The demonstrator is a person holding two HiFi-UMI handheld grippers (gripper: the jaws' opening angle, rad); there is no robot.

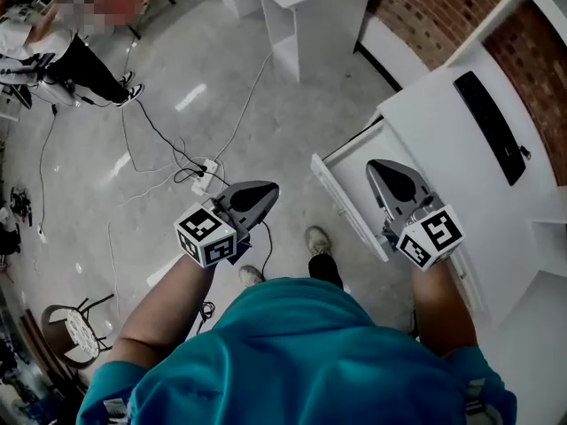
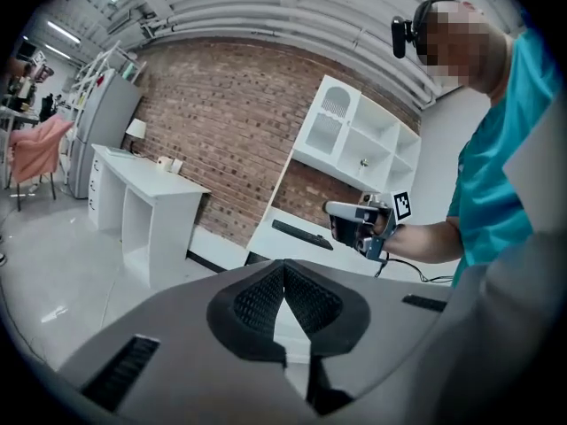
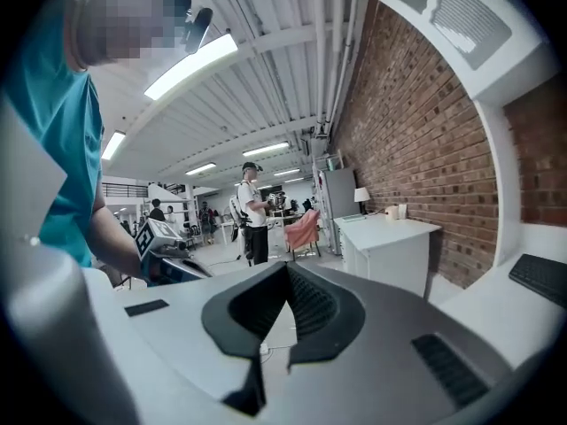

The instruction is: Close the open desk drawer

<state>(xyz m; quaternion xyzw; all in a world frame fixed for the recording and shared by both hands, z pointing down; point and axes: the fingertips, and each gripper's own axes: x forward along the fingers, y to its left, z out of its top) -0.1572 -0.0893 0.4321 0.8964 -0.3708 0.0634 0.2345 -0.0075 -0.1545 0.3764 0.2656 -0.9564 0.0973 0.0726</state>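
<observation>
Brick-wall room, grey polished floor [image 1: 177,104]; white desk drawer [image 1: 341,200] sticks out open under the tabletop [image 1: 438,140], right gripper [image 1: 381,169] above it, left gripper [image 1: 268,189] over the floor. Both sets of jaws pressed together, empty.

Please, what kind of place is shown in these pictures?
Probably a large indoor lab or studio furnished like an office: a white desk with a keyboard against a brick wall, a power strip on the bare floor, and other people working behind.

White desk drawer [image 1: 347,206], pulled open, jutting from the white desk [image 1: 434,131], shallow tray, flat front panel
</observation>
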